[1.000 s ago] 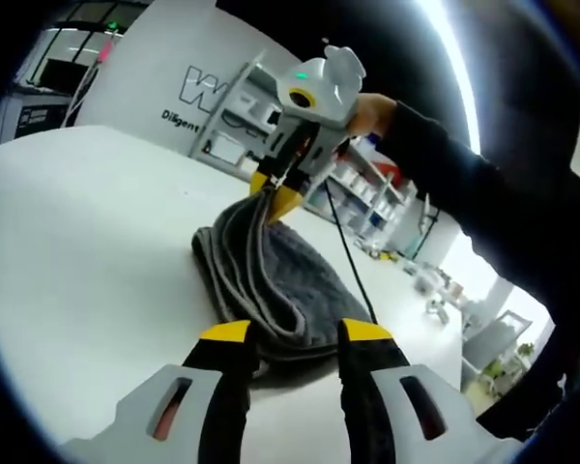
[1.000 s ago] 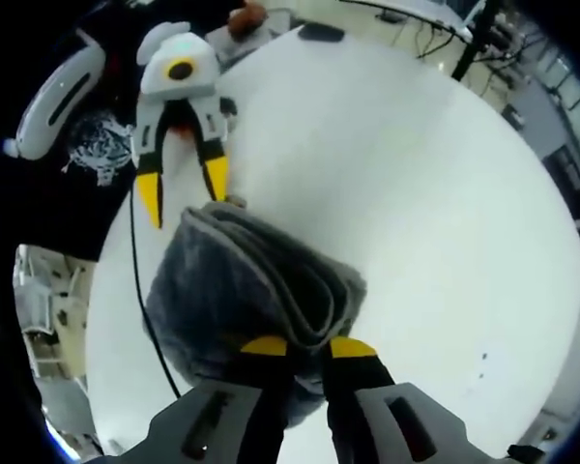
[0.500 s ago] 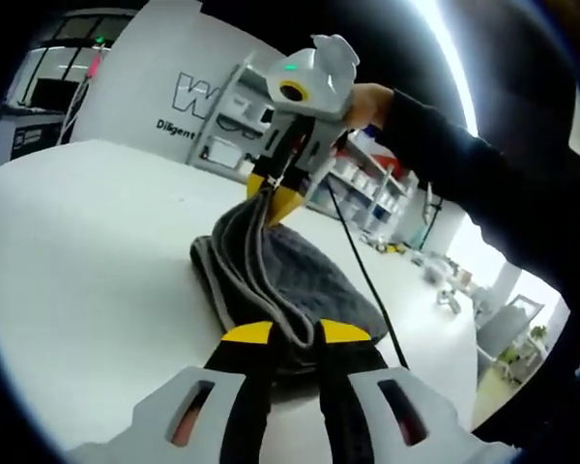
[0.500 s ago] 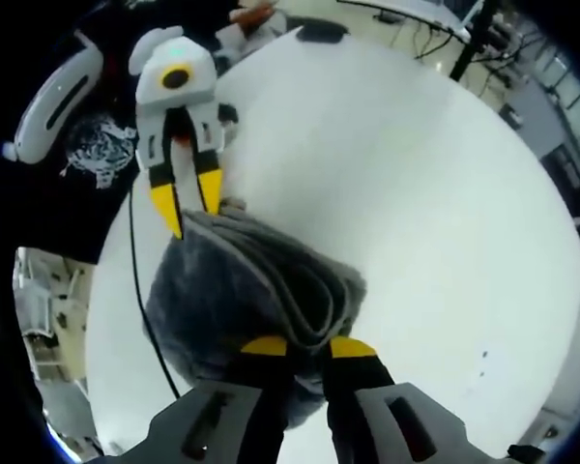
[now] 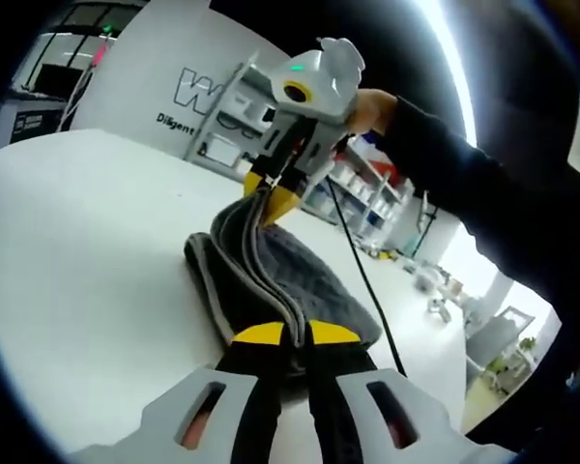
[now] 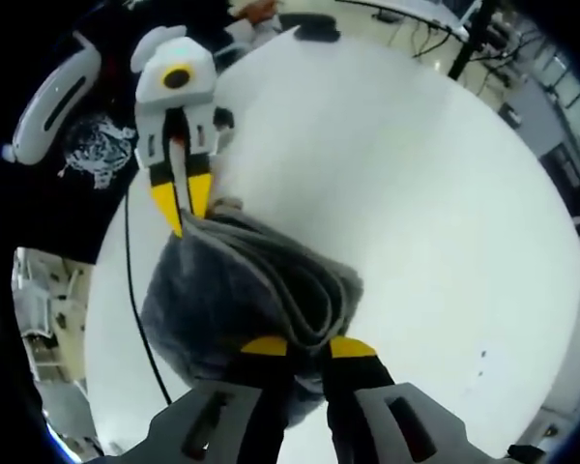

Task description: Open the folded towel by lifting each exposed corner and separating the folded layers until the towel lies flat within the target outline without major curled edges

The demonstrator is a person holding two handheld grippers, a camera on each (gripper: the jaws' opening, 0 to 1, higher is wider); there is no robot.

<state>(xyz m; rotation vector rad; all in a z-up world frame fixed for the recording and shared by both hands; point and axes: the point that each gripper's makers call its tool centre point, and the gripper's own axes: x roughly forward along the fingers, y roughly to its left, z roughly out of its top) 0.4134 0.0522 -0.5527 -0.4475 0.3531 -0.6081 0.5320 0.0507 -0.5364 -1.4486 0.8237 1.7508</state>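
towel [image 5: 280, 280] on table [image 5: 87, 242], folded | left gripper [image 5: 285, 335] at towel's near edge, jaws pinched on it | right gripper [image 5: 271, 193] at towel's far end, gripping it | cable [image 5: 362, 280] beside towel

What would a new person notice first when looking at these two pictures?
First comes the grey folded towel in the middle of the white table, its stacked layers showing along one edge. Both yellow-tipped grippers are pinching it at opposite ends: the right gripper at the bottom of its own view, and the left gripper across the towel from it. In the left gripper view, a hand in a dark sleeve holds the right gripper.
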